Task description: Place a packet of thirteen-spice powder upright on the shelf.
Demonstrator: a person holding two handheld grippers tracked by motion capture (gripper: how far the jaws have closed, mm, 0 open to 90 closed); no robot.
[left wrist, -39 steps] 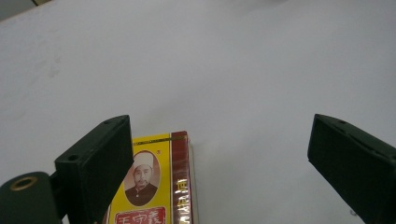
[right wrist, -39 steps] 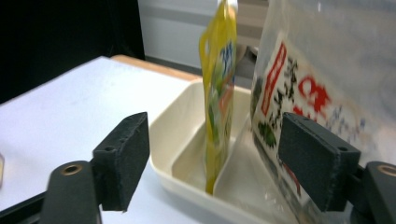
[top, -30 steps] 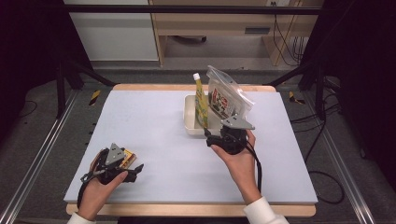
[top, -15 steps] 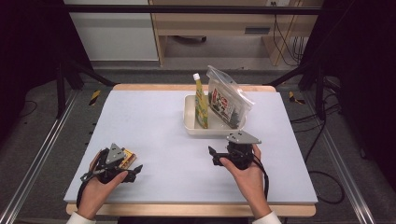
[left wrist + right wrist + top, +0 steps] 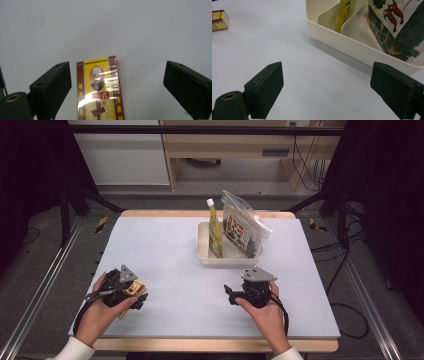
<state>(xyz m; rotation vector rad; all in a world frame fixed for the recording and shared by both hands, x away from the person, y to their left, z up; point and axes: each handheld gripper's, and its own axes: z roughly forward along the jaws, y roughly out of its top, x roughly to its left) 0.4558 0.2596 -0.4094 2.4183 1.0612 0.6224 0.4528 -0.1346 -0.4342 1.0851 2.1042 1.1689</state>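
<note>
Box point(image 5: 100, 90) lies on the table between wide-open jaws of left hand-held gripper point(image 5: 117, 87), nearer one jaw; uneven closing could push it askew. Right hand-held gripper point(image 5: 327, 92) gapes, holding nothing.

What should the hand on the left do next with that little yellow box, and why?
Probably close the left gripper on the yellow and red box. Its jaws stand open on either side of the box, which lies on the white table, untouched. The white tray already holds a yellow tube and a bag.
</note>
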